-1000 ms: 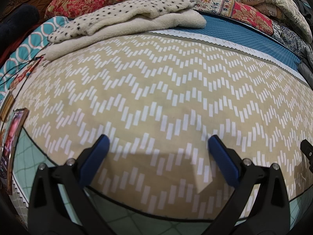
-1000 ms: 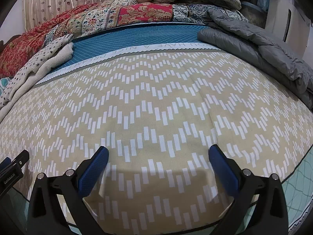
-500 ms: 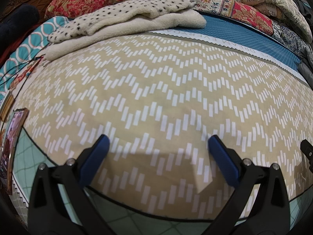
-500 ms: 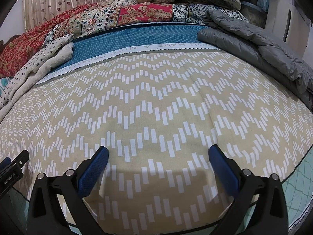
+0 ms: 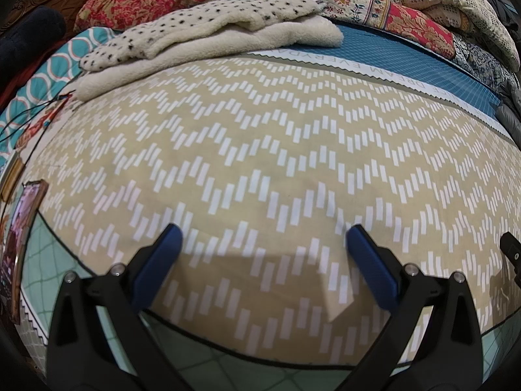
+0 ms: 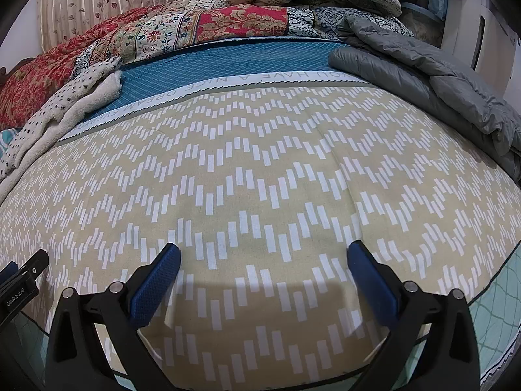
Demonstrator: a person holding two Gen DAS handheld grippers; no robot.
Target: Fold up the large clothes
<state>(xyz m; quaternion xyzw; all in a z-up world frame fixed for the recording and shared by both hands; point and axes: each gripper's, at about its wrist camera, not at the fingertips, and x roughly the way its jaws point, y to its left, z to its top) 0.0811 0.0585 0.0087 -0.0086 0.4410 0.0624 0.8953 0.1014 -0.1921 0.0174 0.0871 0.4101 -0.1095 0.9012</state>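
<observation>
Left wrist view. The left gripper (image 5: 262, 244) hovers with its jaws spread wide and empty over the near hem of the beige chevron-print cloth (image 5: 260, 150), which lies flat across the bed, presumably smoothed so that a fold can start from this edge. Mint-green bedding (image 5: 208, 366) shows below the hem. A spotted fleece blanket (image 5: 208, 29) is heaped at the far left, clear of the working area.

Right wrist view. The right gripper (image 6: 263, 254), likewise wide apart and holding nothing, is poised above the same cloth (image 6: 260, 163) near its right-hand corner. A grey quilted duvet (image 6: 439, 81) lies pushed against the cloth's far right edge. Both grippers stand side by side along the hem, a stance suited to lifting it evenly.
</observation>
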